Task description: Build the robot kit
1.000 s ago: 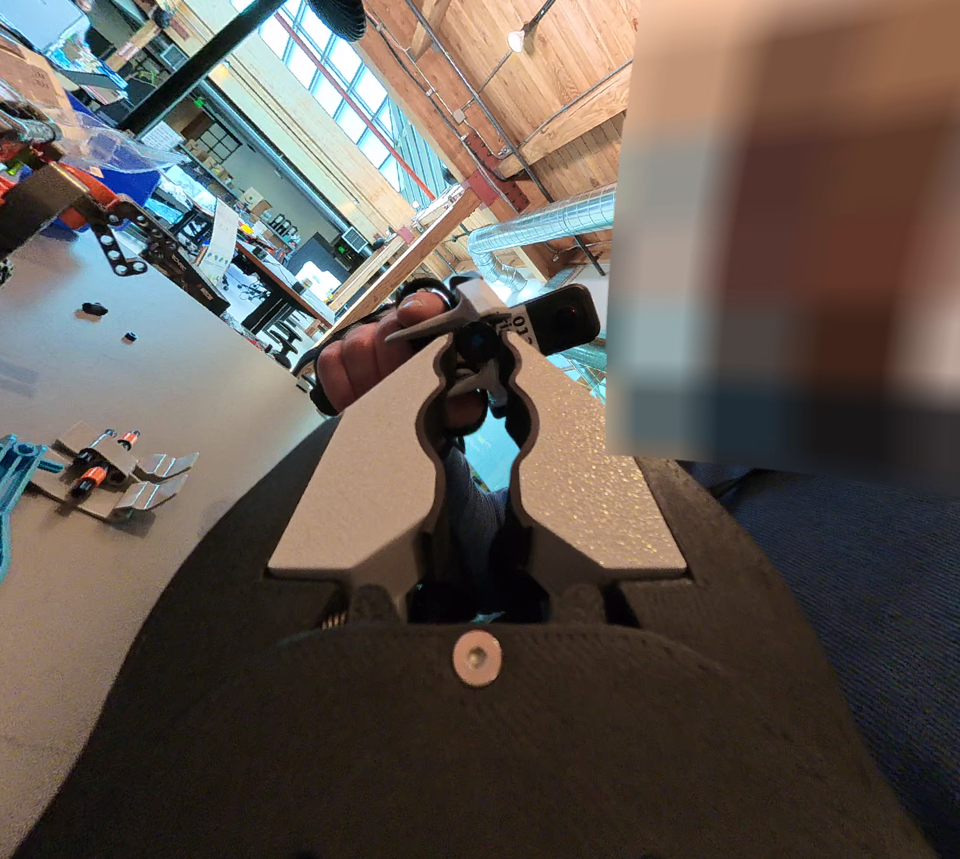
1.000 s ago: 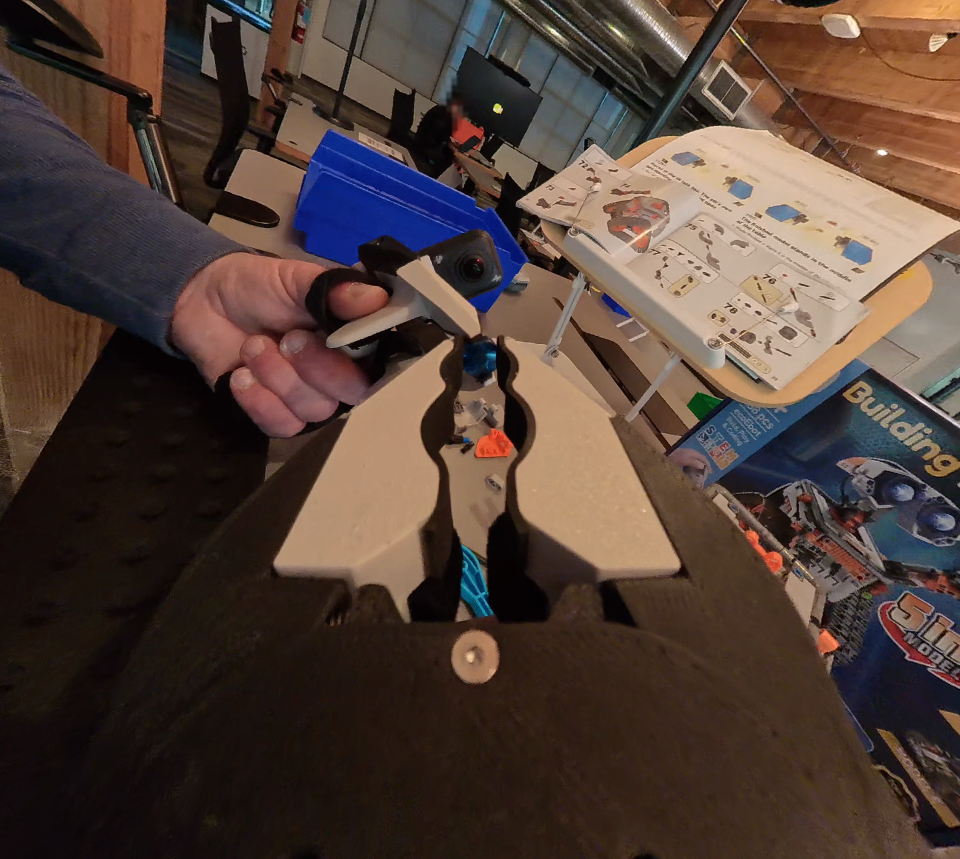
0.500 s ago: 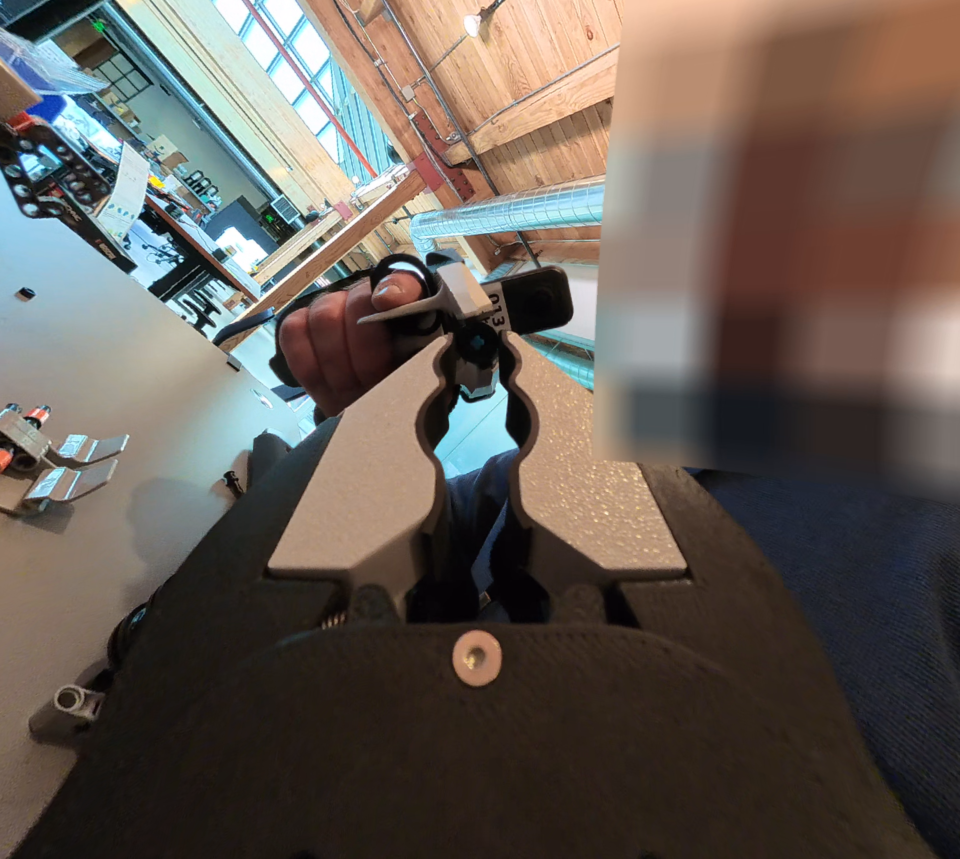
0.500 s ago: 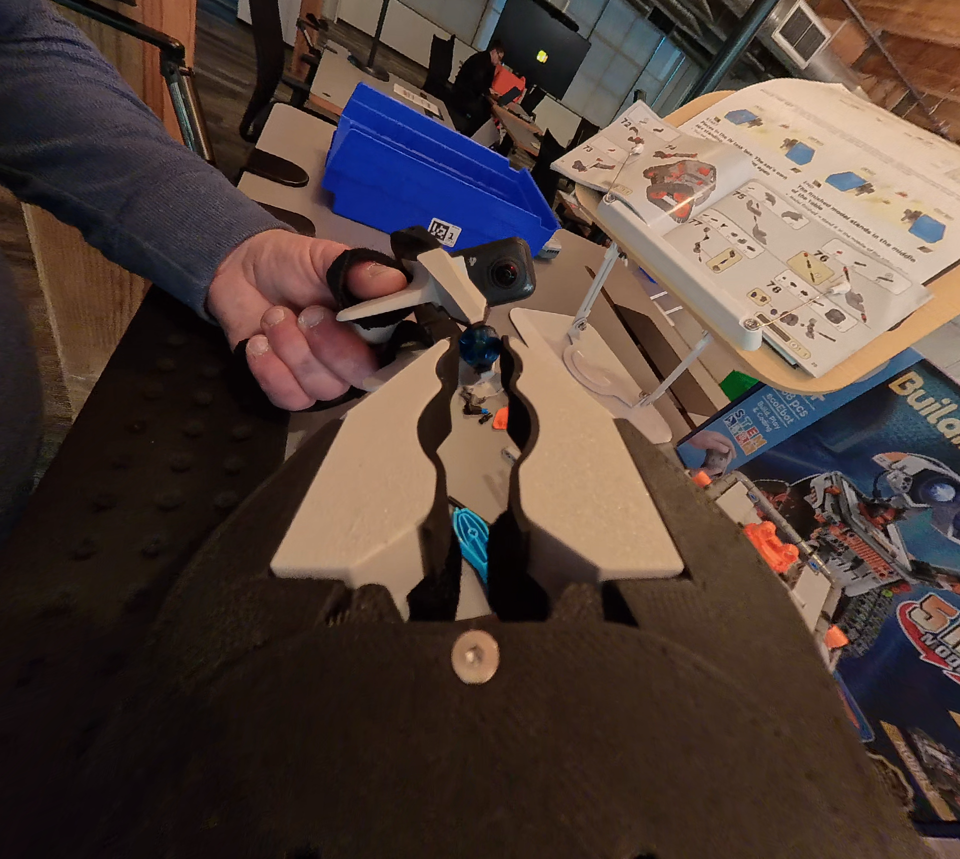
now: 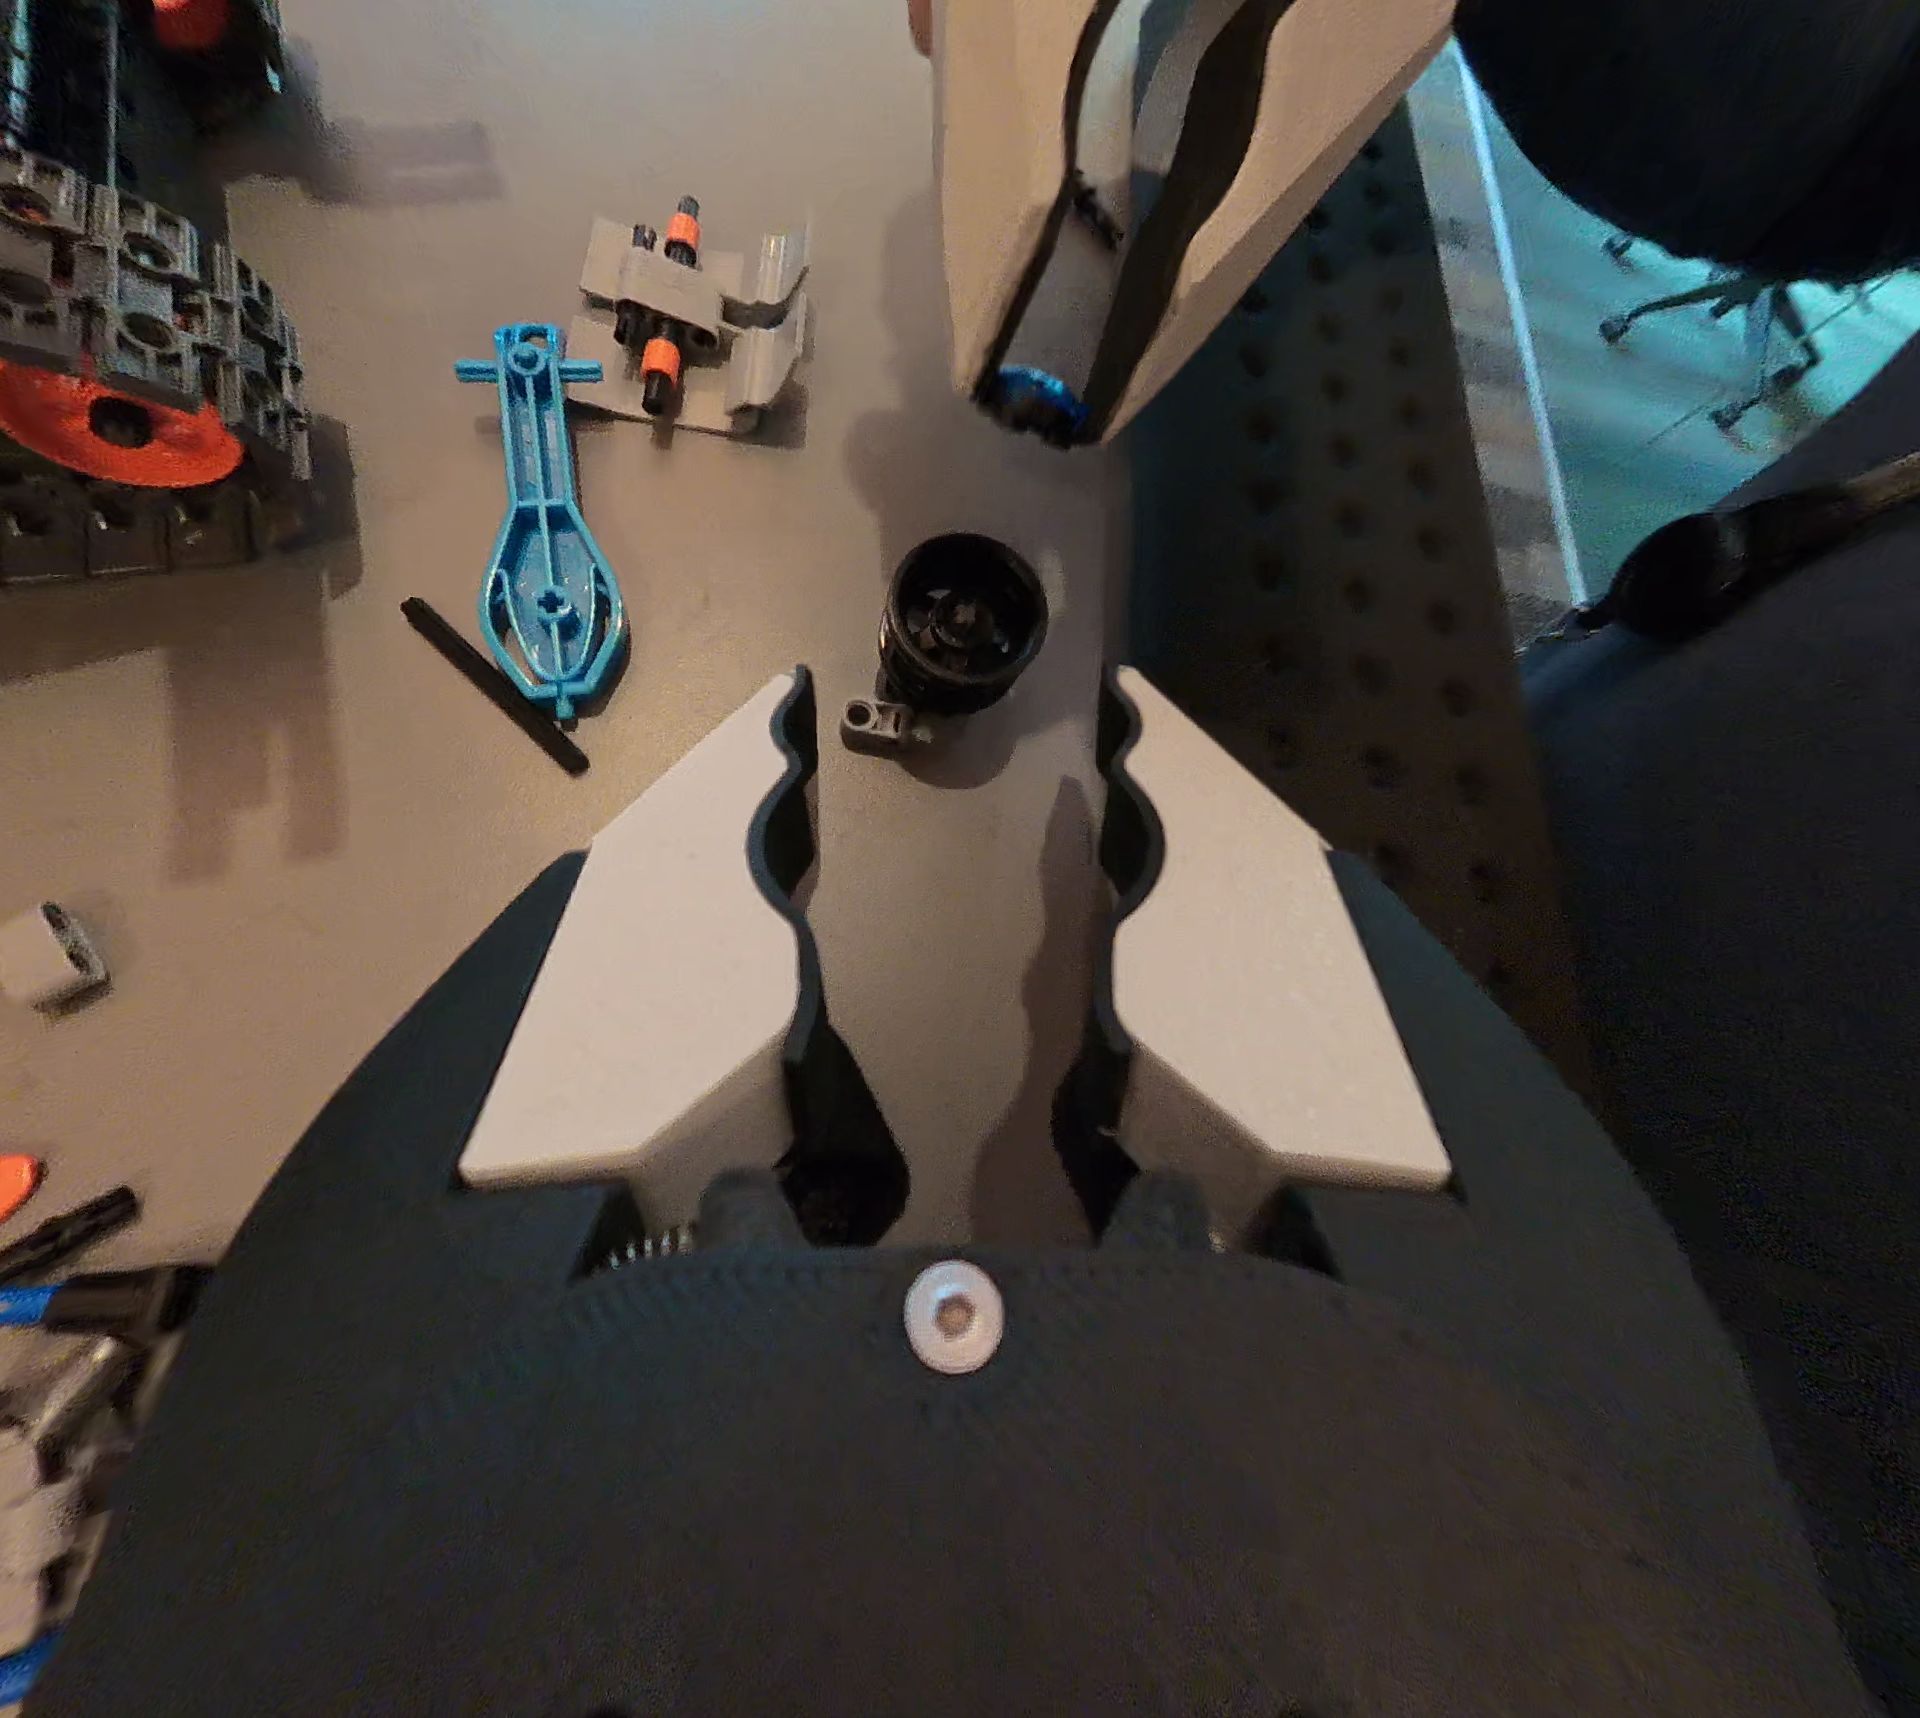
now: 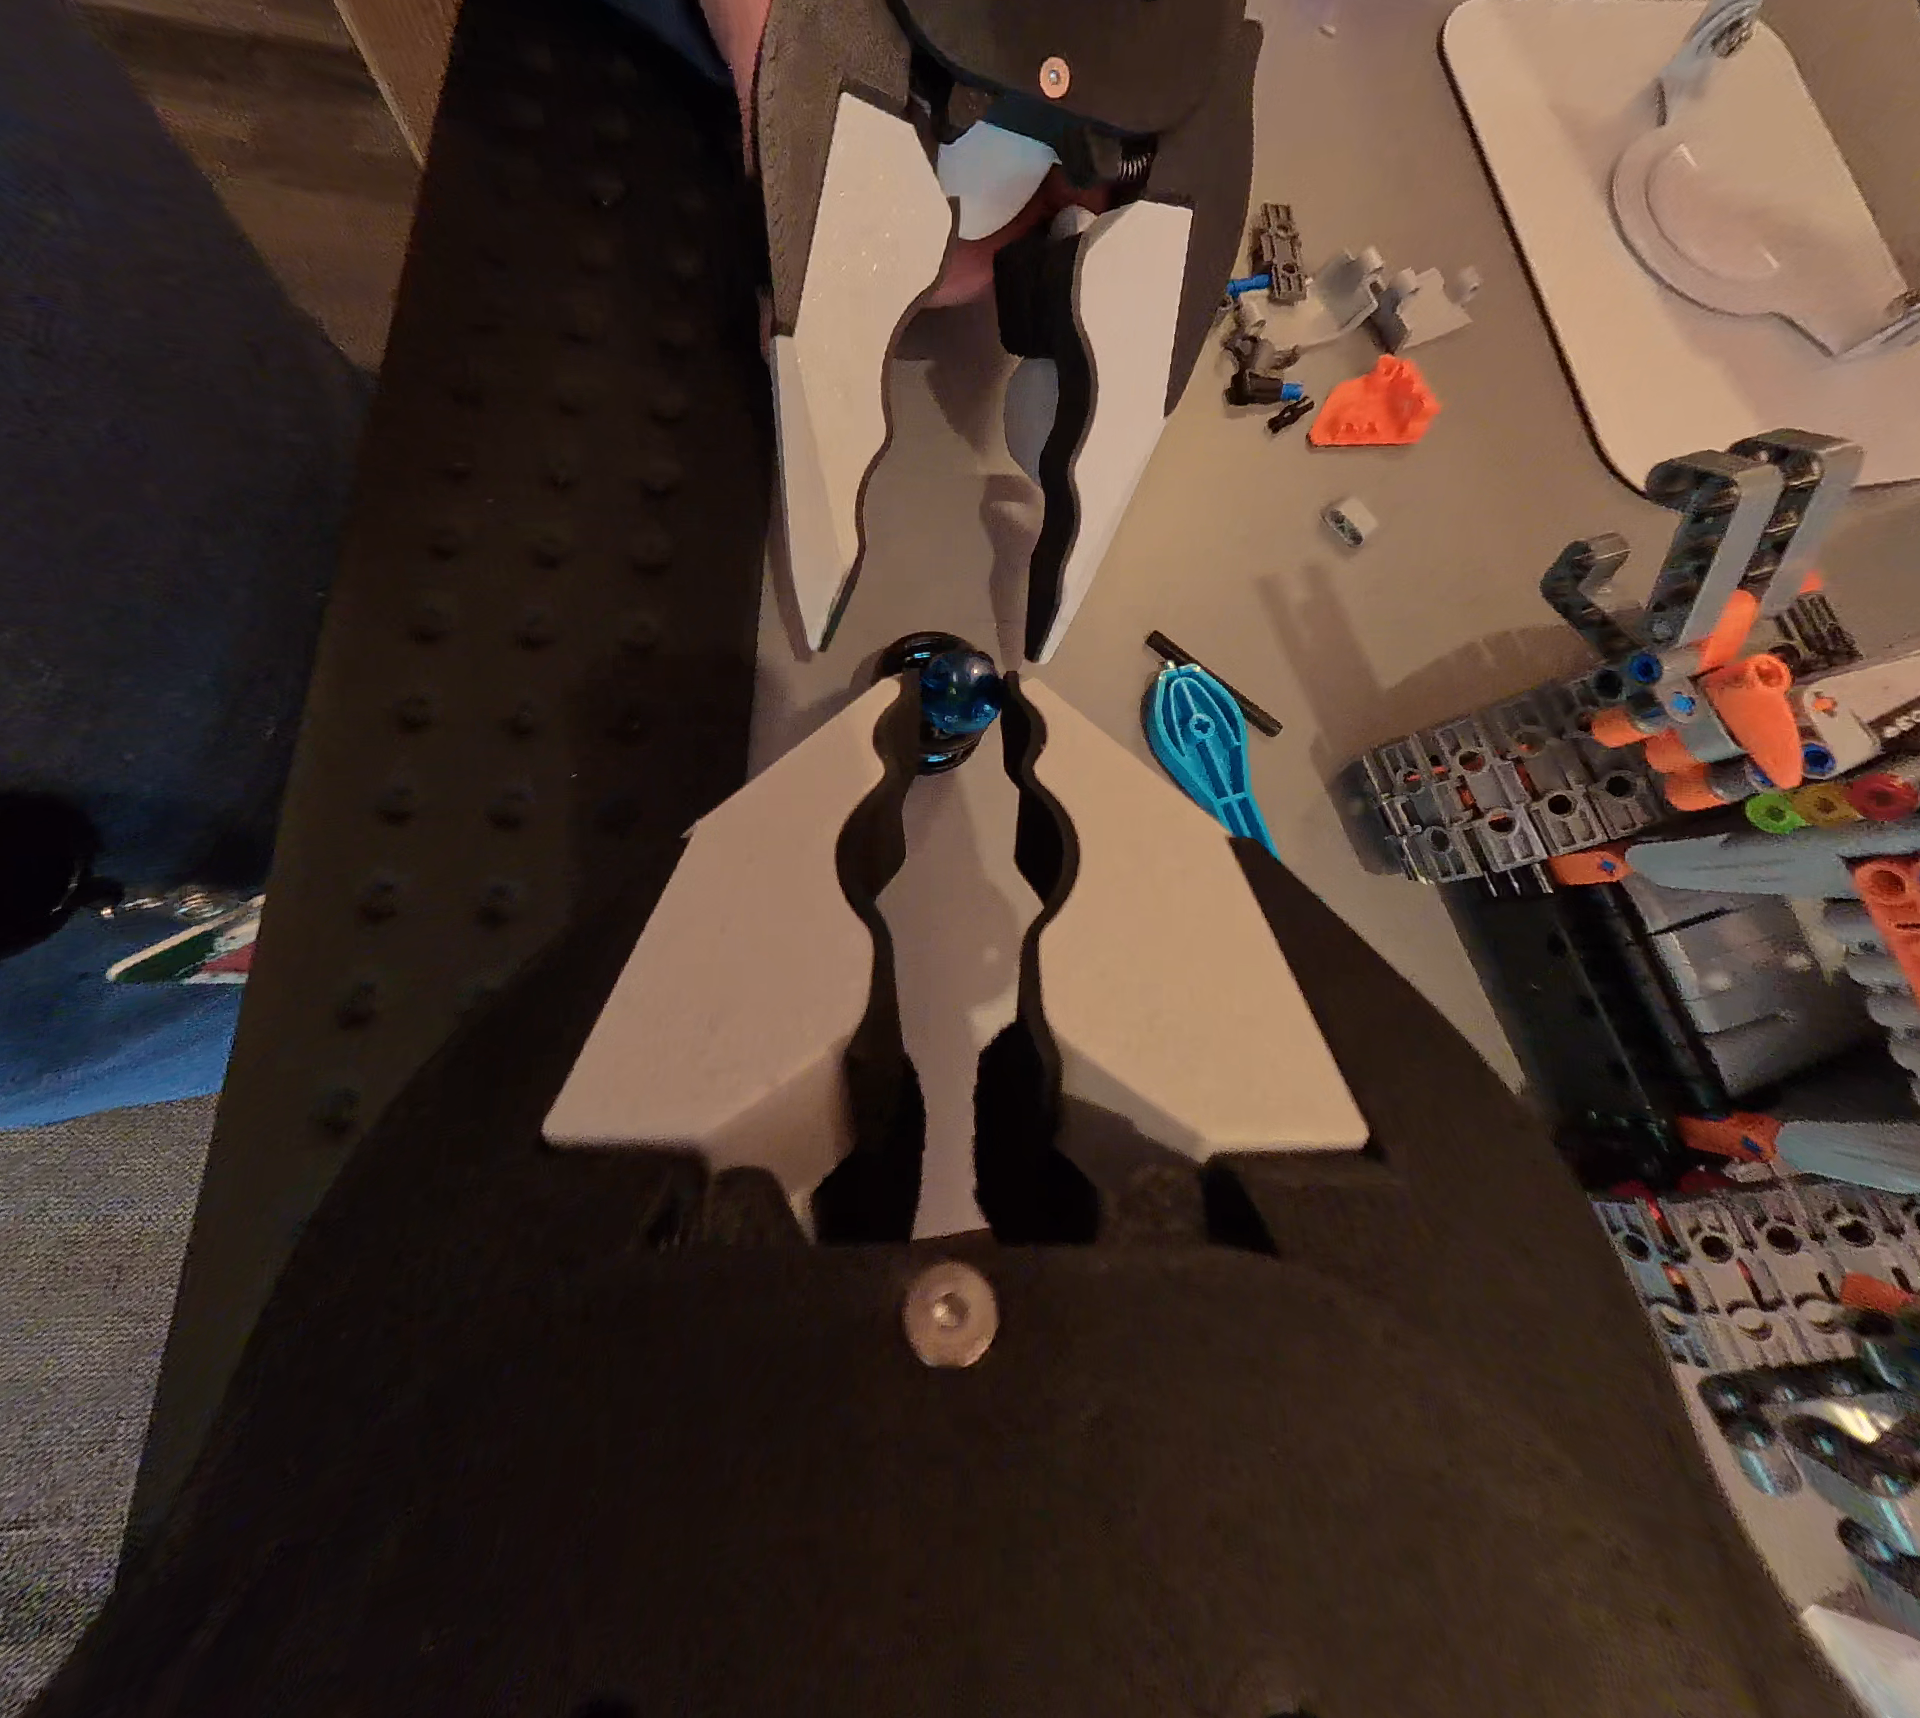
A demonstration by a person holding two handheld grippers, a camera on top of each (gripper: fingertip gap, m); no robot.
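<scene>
Both grippers lowered to table, left gripper [image 5: 956,692] jaws wide over black wheel [image 5: 961,621], right gripper [image 6: 951,697] pinching blue ball [image 6: 958,692]

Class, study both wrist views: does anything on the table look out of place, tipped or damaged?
Nothing looks broken or spilled. The black round plastic wheel, a small grey connector beside it, lies near the grey table's edge, apart from the loose parts. The open left tool hangs over it; the right tool grips a blue translucent ball.
</scene>
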